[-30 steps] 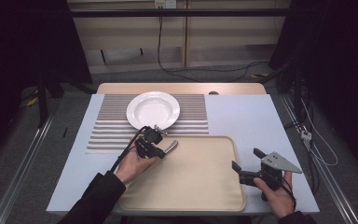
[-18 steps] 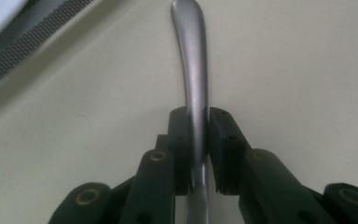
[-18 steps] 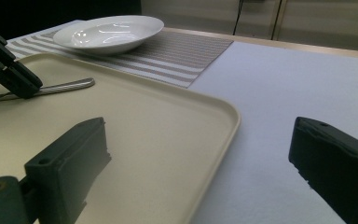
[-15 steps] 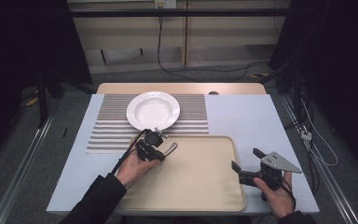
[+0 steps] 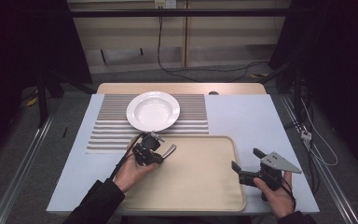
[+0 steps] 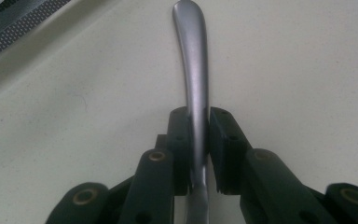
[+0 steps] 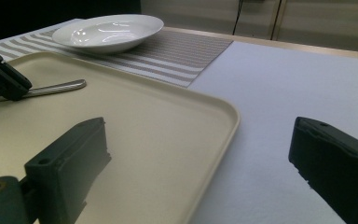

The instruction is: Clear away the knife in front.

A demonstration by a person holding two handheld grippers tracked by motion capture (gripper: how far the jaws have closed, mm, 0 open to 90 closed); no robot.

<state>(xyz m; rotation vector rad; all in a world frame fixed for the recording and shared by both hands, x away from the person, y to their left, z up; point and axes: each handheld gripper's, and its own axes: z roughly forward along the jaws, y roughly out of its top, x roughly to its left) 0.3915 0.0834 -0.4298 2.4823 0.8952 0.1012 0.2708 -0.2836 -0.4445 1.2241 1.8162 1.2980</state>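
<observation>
Metal handle (image 6: 193, 70): working end hidden below the left gripper (image 6: 199, 135), cut by the bottom edge, so utensil type can't be told. Tray (image 5: 200, 186) near-left corner hidden under the left forearm. Right gripper (image 7: 200, 158) outer jaw cut by the right edge.

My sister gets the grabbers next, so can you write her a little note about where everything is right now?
Left gripper: shut on the metal utensil handle, over the tray's far left corner.
Right gripper: open, holding nothing, at the tray's right edge.
The white plate sits on the striped mat, beyond the tray.
Done: utensil gripped.
Left: probably set it down wherever it belongs; which kind of utensil it is cannot be told.
</observation>
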